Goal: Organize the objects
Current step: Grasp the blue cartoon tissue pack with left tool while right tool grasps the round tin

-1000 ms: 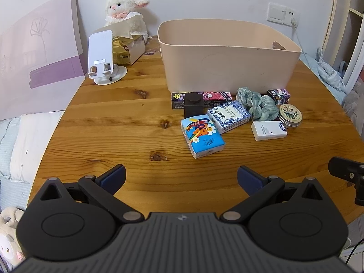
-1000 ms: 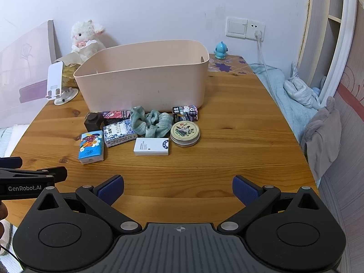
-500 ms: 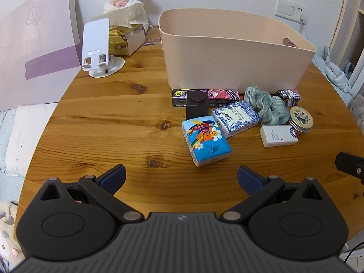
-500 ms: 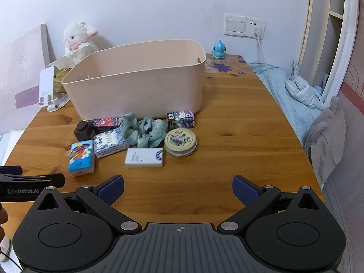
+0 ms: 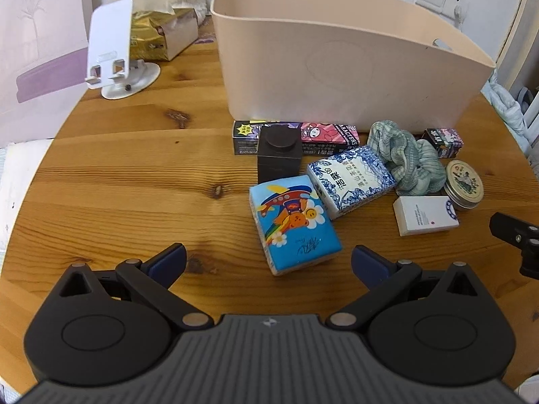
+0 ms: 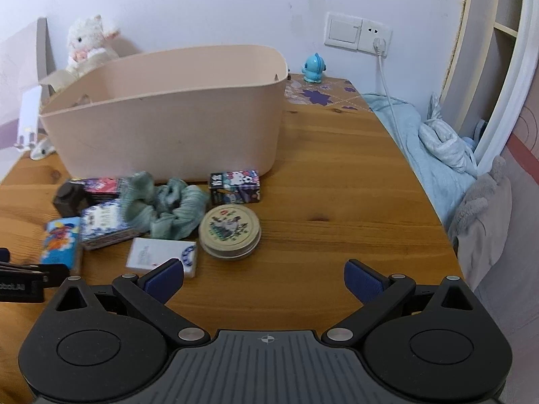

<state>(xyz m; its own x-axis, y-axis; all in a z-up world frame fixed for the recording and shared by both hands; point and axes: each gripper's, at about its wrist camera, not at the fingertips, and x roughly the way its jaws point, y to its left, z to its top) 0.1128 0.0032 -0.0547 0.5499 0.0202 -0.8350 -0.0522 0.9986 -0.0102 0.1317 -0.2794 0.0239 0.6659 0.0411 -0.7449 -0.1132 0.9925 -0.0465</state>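
The black box (image 5: pixel 279 152) hides part of the long cartoon carton (image 5: pixel 323 134) behind it.

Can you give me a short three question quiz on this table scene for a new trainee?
1. True or false: the left gripper holds the blue tissue pack.
2. Which lies beside the white card box: A round tin, B phone stand?
3. Fill in: the small items lie on the table in front of the beige ____.

Key: 1 false, both grippers are open. 2 A. 3 bin.
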